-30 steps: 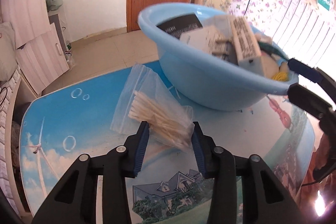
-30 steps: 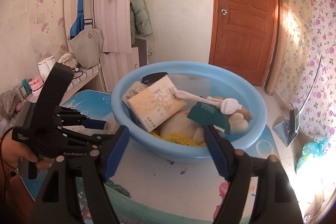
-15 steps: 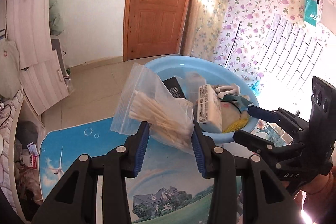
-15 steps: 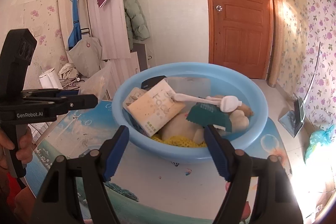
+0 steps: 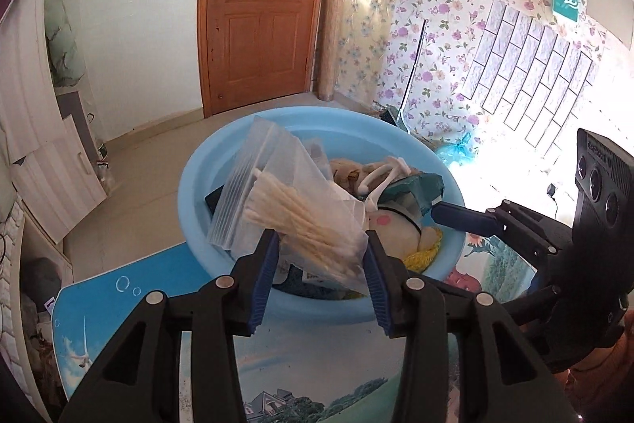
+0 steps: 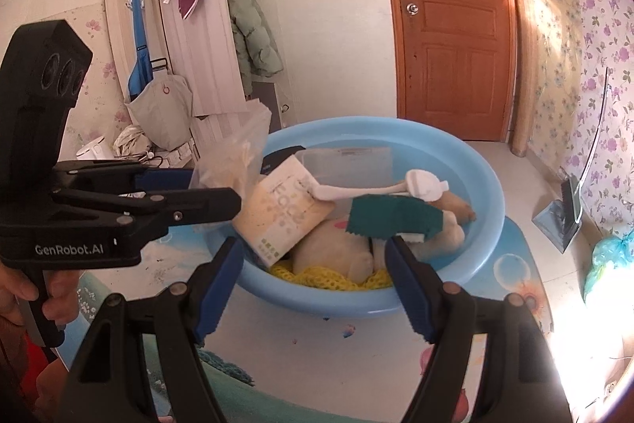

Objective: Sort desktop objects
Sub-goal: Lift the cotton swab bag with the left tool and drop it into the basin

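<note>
1 basin (image 5: 206,224), 1 swab bag (image 5: 293,201), 2 grippers (image 5: 320,266)

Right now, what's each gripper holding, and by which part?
Left gripper, jaws starting to open: clear zip bag of cotton swabs, pinched at its bottom end. Right gripper: open, holding nothing.

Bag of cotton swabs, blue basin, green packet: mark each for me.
bag of cotton swabs (image 5: 305,221), left wrist view, on the swab bundle.
blue basin (image 6: 481,185), right wrist view, on its right rim.
green packet (image 6: 390,221), right wrist view, on its flat face.
</note>
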### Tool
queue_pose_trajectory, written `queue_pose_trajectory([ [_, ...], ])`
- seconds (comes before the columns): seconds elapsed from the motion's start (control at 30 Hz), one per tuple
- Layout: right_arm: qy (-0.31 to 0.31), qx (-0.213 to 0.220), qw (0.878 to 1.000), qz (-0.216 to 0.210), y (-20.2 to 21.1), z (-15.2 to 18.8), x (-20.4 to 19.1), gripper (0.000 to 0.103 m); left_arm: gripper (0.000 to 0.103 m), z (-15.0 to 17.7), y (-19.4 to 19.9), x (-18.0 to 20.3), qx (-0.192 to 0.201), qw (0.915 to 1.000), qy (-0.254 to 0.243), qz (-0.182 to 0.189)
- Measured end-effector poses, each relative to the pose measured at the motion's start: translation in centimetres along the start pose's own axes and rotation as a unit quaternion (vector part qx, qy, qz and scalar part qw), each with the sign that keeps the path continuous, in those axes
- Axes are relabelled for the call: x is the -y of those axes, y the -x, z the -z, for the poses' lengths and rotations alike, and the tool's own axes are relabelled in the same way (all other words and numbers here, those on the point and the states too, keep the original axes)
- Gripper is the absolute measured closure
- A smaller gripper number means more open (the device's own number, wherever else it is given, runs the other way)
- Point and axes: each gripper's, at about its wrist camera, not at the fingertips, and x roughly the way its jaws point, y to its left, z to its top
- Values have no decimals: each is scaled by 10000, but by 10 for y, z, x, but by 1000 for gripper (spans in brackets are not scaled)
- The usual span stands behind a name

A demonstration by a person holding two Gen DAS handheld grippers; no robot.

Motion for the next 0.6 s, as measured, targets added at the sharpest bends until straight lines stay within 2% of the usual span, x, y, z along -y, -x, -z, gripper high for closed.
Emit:
queue_pose_trajectory([
  [0.23, 102, 8, 9999, -57, -5, 0, 5, 29, 58, -23, -15, 14, 20, 9997, -25, 228],
  [0.33, 95, 20, 9999, -69, -5, 0, 8, 29, 43, -27, -19, 26, 21, 9994, -129, 333],
  [0.4, 54, 30, 10000, -77, -5, -1, 10, 29, 22, -29, -19, 34, 28, 9988, -174, 457],
  [0.47, 8, 39, 10000, -55, -5, -1, 12, 29, 12, -28, -17, 40, 51, 9982, -225, 551],
  [0.6, -136, 41, 9999, -20, -3, -3, 14, 29, 8, -29, -10, 46, 82, 9985, -366, 404],
])
